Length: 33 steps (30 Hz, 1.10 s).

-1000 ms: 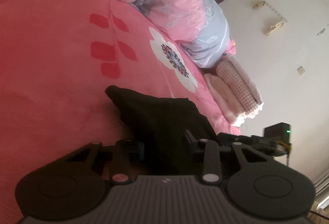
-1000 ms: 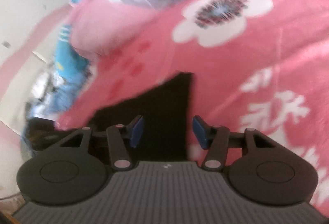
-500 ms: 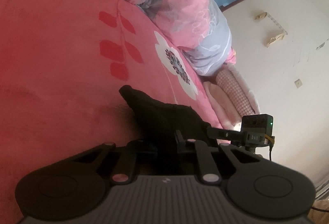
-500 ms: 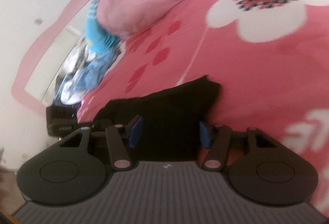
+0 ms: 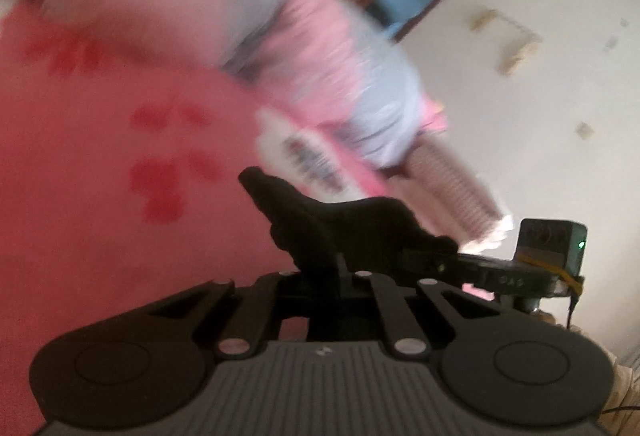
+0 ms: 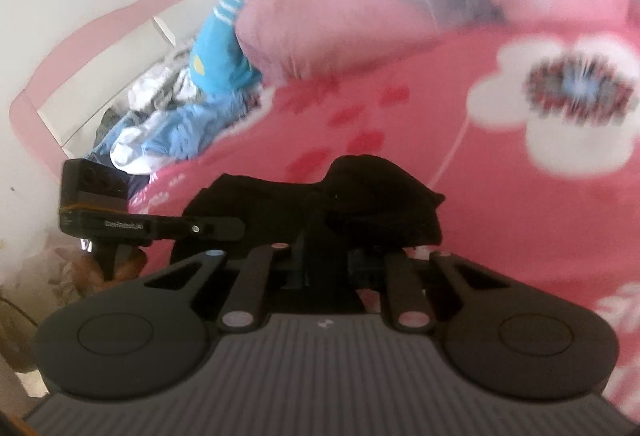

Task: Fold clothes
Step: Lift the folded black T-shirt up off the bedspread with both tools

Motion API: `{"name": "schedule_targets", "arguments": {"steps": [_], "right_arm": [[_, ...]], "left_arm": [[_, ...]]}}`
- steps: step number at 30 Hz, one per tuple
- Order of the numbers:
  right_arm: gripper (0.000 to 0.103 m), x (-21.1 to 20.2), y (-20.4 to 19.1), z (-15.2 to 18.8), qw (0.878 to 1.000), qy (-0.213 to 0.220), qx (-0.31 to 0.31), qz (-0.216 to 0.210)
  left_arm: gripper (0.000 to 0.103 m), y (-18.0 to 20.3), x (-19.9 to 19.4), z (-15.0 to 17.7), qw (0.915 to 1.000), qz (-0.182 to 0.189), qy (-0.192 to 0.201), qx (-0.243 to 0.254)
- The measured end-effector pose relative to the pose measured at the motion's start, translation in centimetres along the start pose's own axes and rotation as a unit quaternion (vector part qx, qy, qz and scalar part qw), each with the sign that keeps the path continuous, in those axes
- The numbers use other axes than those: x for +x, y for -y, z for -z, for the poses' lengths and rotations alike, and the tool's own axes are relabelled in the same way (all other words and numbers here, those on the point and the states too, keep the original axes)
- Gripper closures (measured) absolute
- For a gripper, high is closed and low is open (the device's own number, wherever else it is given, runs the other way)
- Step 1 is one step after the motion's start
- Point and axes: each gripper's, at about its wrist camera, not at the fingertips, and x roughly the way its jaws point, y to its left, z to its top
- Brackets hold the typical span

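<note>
A black garment (image 5: 320, 220) is bunched up over the pink flowered bedspread (image 5: 100, 176). My left gripper (image 5: 326, 276) is shut on one edge of it, with cloth rising between the fingers. In the right wrist view the same black garment (image 6: 360, 192) hangs in a crumpled fold, and my right gripper (image 6: 332, 260) is shut on its other edge. Each gripper shows in the other's view: the right one (image 5: 500, 272) at the right, the left one (image 6: 132, 220) at the left. Both views are motion-blurred.
A pink and grey quilt (image 5: 320, 48) is heaped at the head of the bed, with folded pink towels (image 5: 460, 188) beside it. Blue and white clothes (image 6: 180, 116) lie piled by the pink headboard (image 6: 80, 44). White walls surround the bed.
Both grippers went from open around the black garment to shut on it. The garment has been lifted off the bedspread and bunched, and the two grippers have come closer together.
</note>
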Motion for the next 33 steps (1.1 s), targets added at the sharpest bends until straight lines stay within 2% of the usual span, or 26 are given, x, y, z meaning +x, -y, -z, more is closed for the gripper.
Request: {"name": "schedule_targets", "arguments": {"steps": [3, 7, 13, 17, 25, 33], "right_arm": [[0.091, -3.9, -2.2, -0.7, 0.999, 0.042, -0.023, 0.021], [0.091, -9.8, -4.8, -1.1, 0.992, 0.115, -0.038, 0.038], [0.091, -17.8, -8.6, -1.7, 0.972, 0.214, -0.071, 0.066], [0.091, -22.5, -9.5, -3.0, 0.956, 0.262, -0.091, 0.098], [0.091, -31.6, -10.0, -5.6, 0.919, 0.338, -0.123, 0.165], [0.091, -40.7, -4.6, -7.4, 0.882, 0.384, -0.11, 0.251]], "left_arm": [[0.096, 4.8, -2.0, -1.5, 0.9983, 0.011, 0.023, 0.051], [0.096, 11.7, -4.3, -2.8, 0.9907, 0.024, 0.049, 0.124], [0.096, 21.2, -5.8, -4.4, 0.9712, 0.033, 0.081, 0.222], [0.096, 26.1, -5.3, -5.8, 0.9638, 0.039, 0.095, 0.246], [0.096, 35.0, -1.0, -8.4, 0.9526, 0.077, 0.105, 0.275], [0.096, 44.1, 8.8, -9.8, 0.9381, 0.135, 0.072, 0.31]]}}
